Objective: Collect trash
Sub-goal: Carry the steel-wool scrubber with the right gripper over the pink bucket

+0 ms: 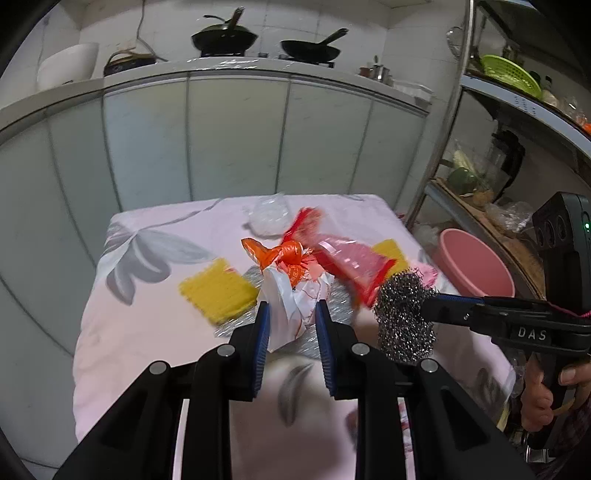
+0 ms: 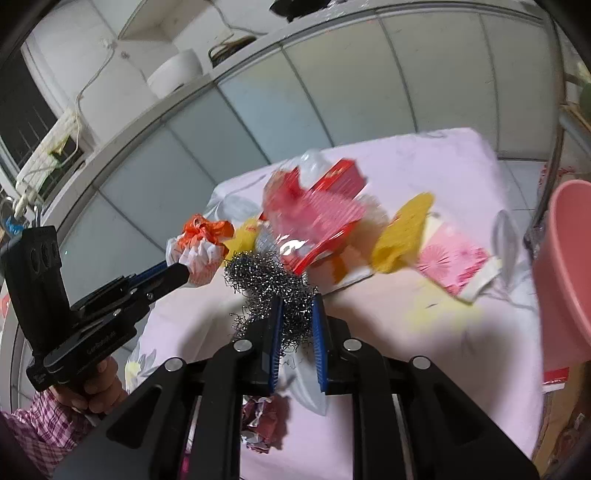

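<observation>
A long worktop (image 1: 236,68) is seen along white-tiled walls (image 1: 295,18), closed below by pale grey-green cabinet doors (image 1: 236,136). Two black pans (image 1: 223,37) are set on it beside a white pot (image 1: 68,64). A metal shelf rack (image 1: 517,122) is seen at the right, a power strip (image 2: 48,144) at the left.

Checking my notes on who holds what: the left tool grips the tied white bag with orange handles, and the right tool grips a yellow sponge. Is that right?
Not quite. The left tool does grip the tied white bag, but the right tool grips the steel wool scrubber, not a yellow sponge. The right wrist view shows it between the blue pads.
</observation>
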